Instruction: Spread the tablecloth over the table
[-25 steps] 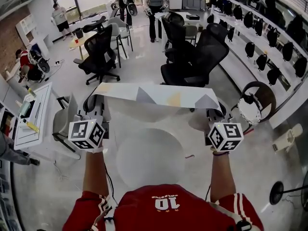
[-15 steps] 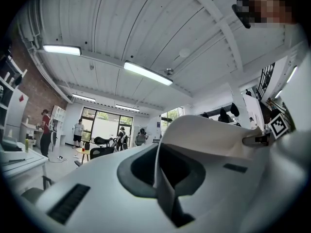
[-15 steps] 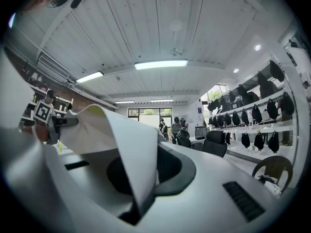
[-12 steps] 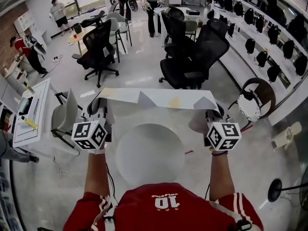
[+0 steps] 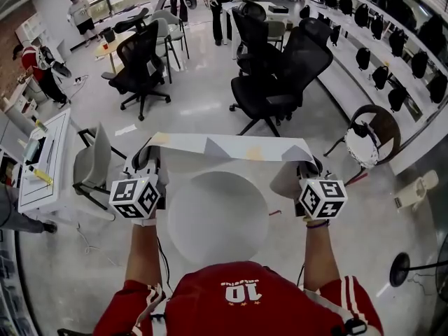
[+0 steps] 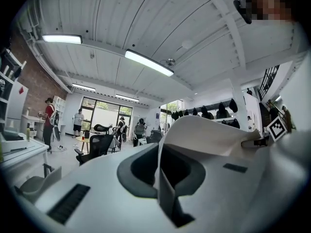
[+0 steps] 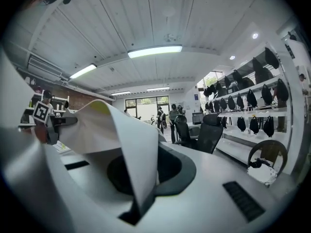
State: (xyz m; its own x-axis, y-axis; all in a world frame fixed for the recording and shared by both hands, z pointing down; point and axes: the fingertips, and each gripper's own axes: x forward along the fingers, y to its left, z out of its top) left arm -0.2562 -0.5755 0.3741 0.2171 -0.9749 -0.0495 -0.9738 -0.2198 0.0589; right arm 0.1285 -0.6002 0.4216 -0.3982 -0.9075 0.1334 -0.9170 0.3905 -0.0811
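A white tablecloth [image 5: 231, 147] with faint grey and yellow patches hangs as a taut strip between my two grippers, just beyond the far edge of a round white table [image 5: 218, 217]. My left gripper [image 5: 148, 154] is shut on the cloth's left corner, and my right gripper [image 5: 306, 162] is shut on its right corner. In the left gripper view the cloth [image 6: 209, 135] rises folded out of the closed jaws of the left gripper [image 6: 165, 188]. The right gripper view shows the cloth [image 7: 124, 140] pinched the same way in the right gripper [image 7: 143, 198]. Both grippers point roughly level.
Black office chairs [image 5: 276, 82] stand just past the cloth. A grey chair [image 5: 91, 166] and a white desk [image 5: 42, 163] are on the left. A shelf of black gear [image 5: 392, 54] runs along the right, with a round stool-like thing [image 5: 364, 145] below it. People stand at the back.
Both grippers have sunk together with the cloth held between them, bringing the strip down closer to the round table's far edge. Both grips are unchanged.
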